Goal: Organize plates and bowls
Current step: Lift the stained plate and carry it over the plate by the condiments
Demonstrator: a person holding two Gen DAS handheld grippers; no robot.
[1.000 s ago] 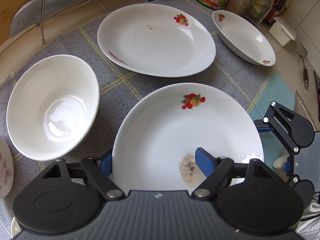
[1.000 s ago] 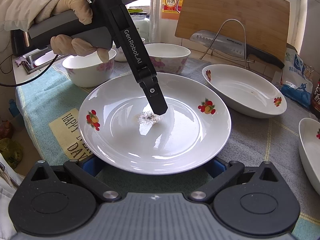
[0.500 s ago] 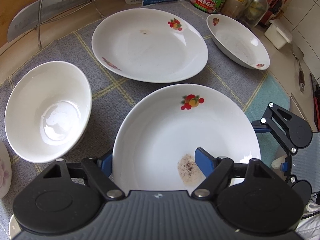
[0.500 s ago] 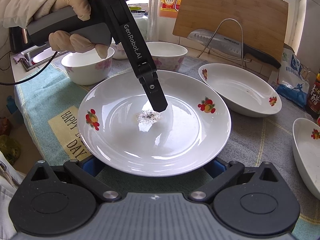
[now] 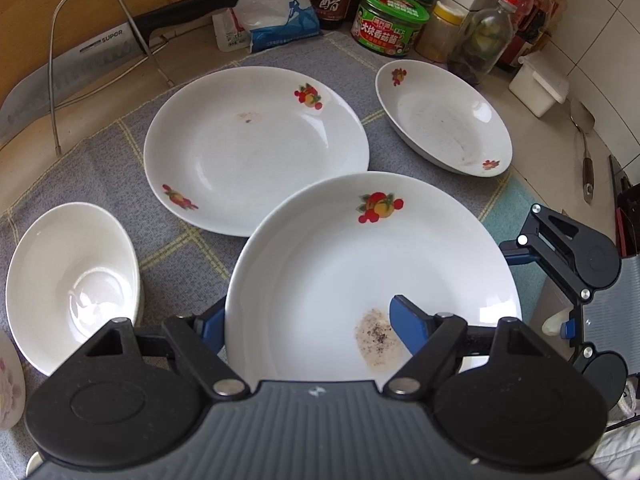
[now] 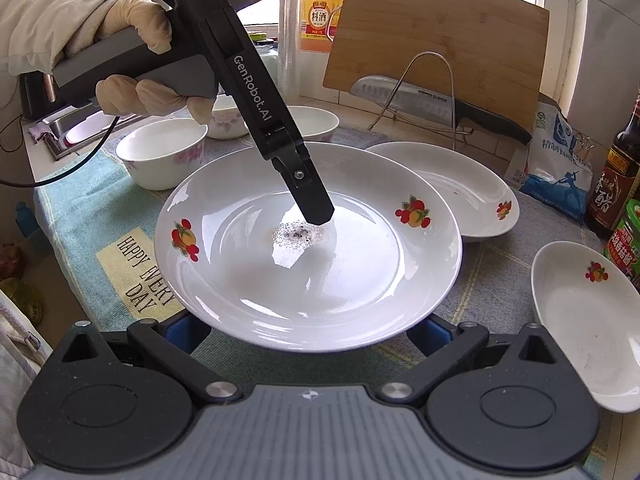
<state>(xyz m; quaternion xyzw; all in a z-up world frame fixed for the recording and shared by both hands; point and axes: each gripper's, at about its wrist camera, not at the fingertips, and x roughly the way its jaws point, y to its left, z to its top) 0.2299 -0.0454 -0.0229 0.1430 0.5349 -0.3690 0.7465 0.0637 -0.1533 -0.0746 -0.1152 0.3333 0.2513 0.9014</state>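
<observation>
A white plate with fruit prints and a speckled stain [image 5: 372, 264] [image 6: 312, 264] is held above the cloth. My left gripper [image 5: 308, 320] is shut on its rim, one blue finger [image 5: 408, 322] inside the plate, the other under the edge; its finger shows in the right wrist view [image 6: 308, 196]. My right gripper [image 6: 308, 332] is open, its blue fingers [image 6: 184, 330] spread under the plate's near rim; whether they touch it I cannot tell. A second fruit plate [image 5: 256, 148] [image 6: 460, 184] lies behind. A smaller dish [image 5: 444, 116] [image 6: 592, 320] lies right.
A plain white bowl [image 5: 72, 284] stands left on the grey checked cloth [image 5: 80, 176]. Flower-print bowls [image 6: 164, 156] stand behind the left gripper. A cleaver in a wire rack [image 6: 432, 100], a cutting board [image 6: 436, 32], jars and bottles [image 5: 388, 20] line the back.
The held plate has risen and moved toward the second plate, its far rim now overlapping it. Both grippers moved with it.
</observation>
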